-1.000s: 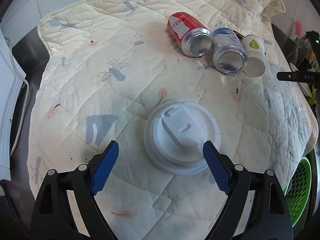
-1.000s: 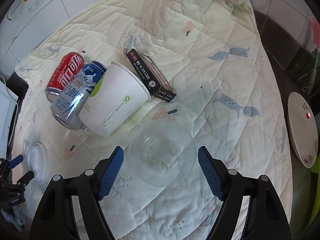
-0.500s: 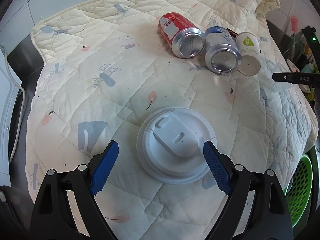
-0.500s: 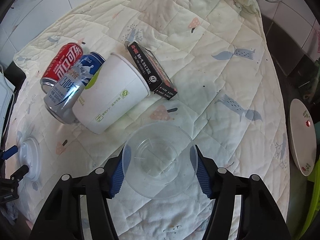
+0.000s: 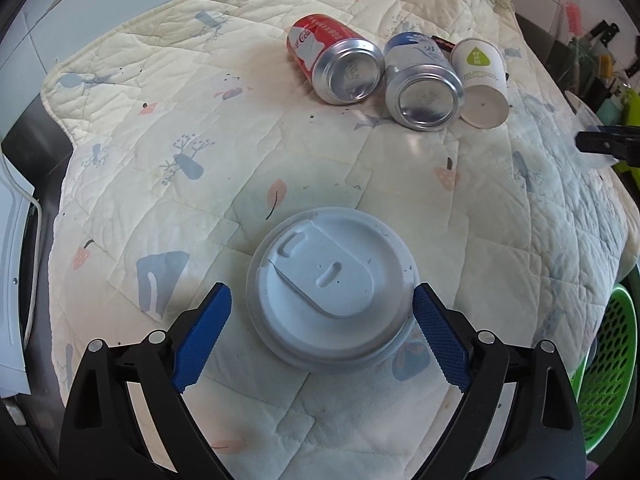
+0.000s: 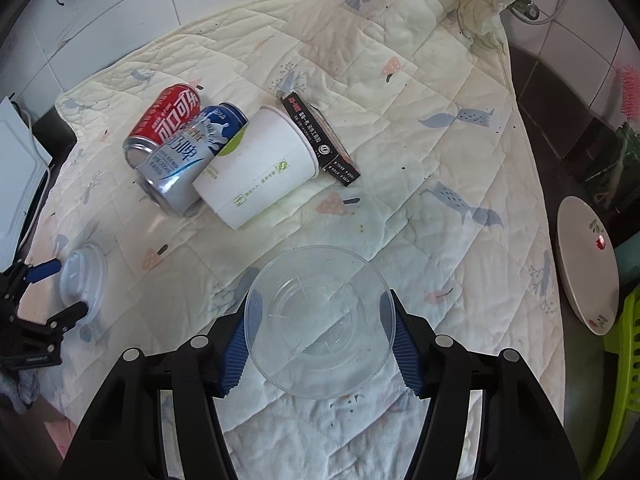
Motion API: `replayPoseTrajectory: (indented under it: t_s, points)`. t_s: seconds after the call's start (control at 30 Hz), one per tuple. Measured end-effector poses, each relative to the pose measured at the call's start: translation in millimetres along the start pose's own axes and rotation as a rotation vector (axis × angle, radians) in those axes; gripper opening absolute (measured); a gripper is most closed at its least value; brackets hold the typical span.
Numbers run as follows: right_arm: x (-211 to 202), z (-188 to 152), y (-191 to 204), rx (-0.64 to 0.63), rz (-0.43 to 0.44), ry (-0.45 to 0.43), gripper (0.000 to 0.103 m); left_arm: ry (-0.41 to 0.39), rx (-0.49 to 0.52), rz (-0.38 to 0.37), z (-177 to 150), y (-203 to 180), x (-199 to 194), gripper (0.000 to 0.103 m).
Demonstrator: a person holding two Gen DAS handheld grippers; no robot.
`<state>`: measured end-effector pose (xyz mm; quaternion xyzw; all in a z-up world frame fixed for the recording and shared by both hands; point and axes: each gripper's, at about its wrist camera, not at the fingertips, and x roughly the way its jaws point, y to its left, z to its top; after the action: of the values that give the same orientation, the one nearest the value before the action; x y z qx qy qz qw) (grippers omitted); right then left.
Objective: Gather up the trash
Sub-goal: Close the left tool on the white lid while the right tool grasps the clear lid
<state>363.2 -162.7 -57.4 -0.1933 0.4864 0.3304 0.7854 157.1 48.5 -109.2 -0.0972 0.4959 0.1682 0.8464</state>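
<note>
Six items lie uncollected: right gripper pinches clear lid; left gripper, spread, straddles white lid; cans, cup, box ahead.

— Where do we find the cans?
— Far on the quilt, side by side, the paper cup right of them. Near us lies the lid.

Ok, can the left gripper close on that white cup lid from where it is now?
Probably yes. The left gripper is open with its blue pads either side of the white lid, which lies flat on the quilt, nothing between.
</note>
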Motion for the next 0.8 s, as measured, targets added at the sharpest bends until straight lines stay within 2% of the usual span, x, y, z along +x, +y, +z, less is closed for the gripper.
replayPoseTrajectory:
  t_s: [0.37, 0.8]
  points:
    - [-20, -28, 11, -0.041, 0.003, -0.009, 0.059, -0.015, -0.011, 0.005, -1, -4, 1, 0.085]
    - [-47, -66, 14, -0.064, -0.002, -0.021, 0.059, -0.057, -0.007, -0.017, -14, -25, -33, 0.084]
